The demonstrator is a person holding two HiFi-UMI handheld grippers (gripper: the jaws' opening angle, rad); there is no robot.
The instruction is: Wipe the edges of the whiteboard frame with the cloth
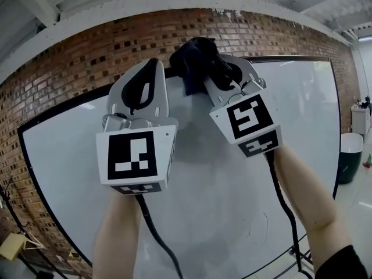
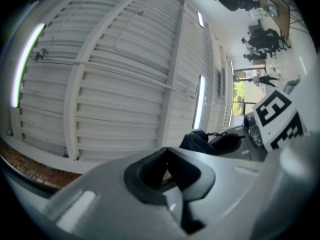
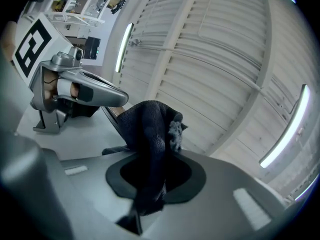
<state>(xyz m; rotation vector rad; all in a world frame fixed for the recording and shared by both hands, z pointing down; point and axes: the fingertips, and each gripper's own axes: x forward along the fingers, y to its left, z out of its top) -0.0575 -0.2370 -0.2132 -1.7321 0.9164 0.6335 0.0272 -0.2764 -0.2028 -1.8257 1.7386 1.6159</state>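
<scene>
A large whiteboard with a thin black frame hangs on a brick wall. My right gripper is raised to the frame's top edge and is shut on a dark cloth, which bunches against that edge. In the right gripper view the cloth hangs out from between the jaws of my right gripper. My left gripper is held up just left of the cloth, its tip near the top frame, shut with nothing in it. The left gripper view shows my left gripper closed, with the cloth to its right.
The brick wall runs behind and above the board under a white ribbed ceiling with strip lights. A dark bin and a white cabinet stand at the right. Cardboard lies at the lower left. Black cables trail from both grippers.
</scene>
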